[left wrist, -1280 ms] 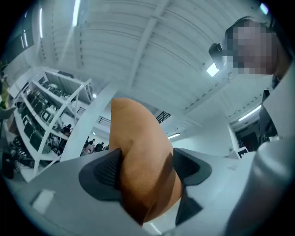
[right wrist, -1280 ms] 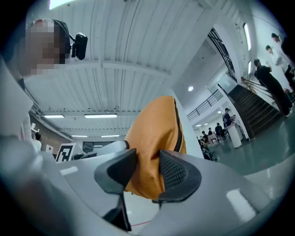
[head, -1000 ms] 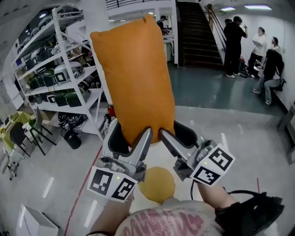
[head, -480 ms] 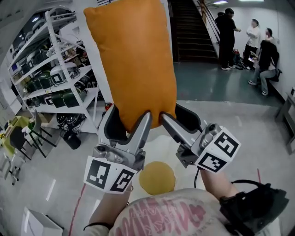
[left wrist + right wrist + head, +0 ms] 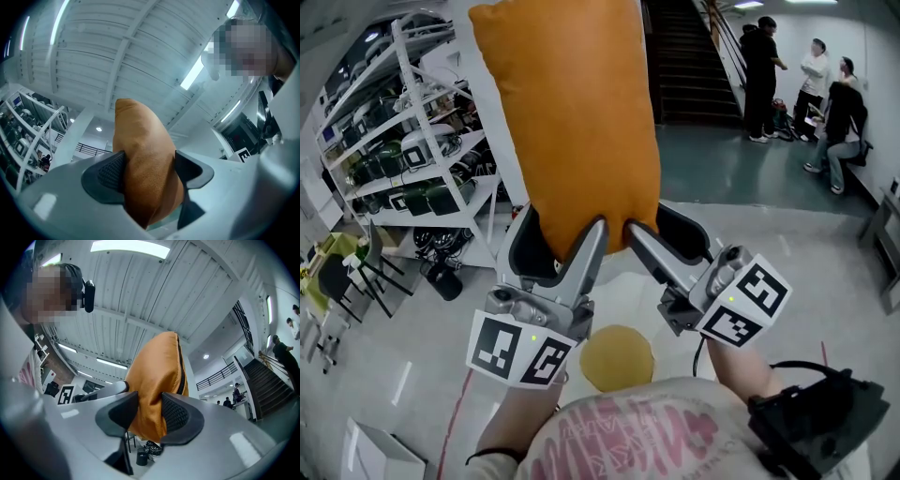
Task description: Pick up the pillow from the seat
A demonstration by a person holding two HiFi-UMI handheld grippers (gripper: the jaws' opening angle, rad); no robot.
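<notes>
An orange pillow (image 5: pixel 572 122) stands upright in the air in front of me, held by its lower edge. My left gripper (image 5: pixel 562 246) is shut on its lower left corner, and in the left gripper view the pillow (image 5: pixel 145 173) bulges between the black pads (image 5: pixel 112 174). My right gripper (image 5: pixel 649 236) is shut on the lower right corner; the right gripper view shows the pillow (image 5: pixel 157 380), zip seam to the right, pinched between its pads (image 5: pixel 174 412). A round yellow seat (image 5: pixel 617 356) lies on the floor below my hands.
White metal shelving (image 5: pixel 412 159) loaded with equipment stands at the left. A dark staircase (image 5: pixel 689 66) rises at the back. Several people (image 5: pixel 811 80) stand at the far right. A small chair (image 5: pixel 337 281) sits at the left edge, a white box (image 5: pixel 380 455) at the lower left.
Both grippers have lifted the pillow higher, so its top now runs out of the head view. The grip on both lower corners is the same.
</notes>
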